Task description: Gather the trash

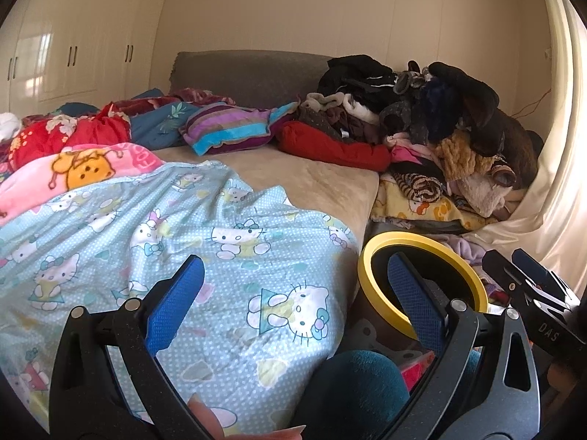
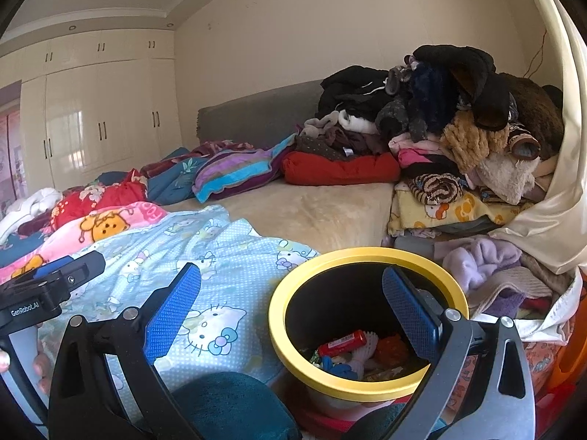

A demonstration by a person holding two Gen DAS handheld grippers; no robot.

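Observation:
A black bin with a yellow rim stands beside the bed. It holds wrappers, among them a red packet and white crumpled paper. My right gripper is open and empty, held above the bin's near side, its right finger over the opening. The bin's yellow rim also shows in the left wrist view. My left gripper is open and empty above the blue Hello Kitty sheet, left of the bin. The right gripper's body shows at the right edge of the left wrist view.
The bed carries quilts and pillows at the left and back. A tall heap of clothes sits at its right end, by a cream curtain. White wardrobes line the far left wall. A teal knee is below.

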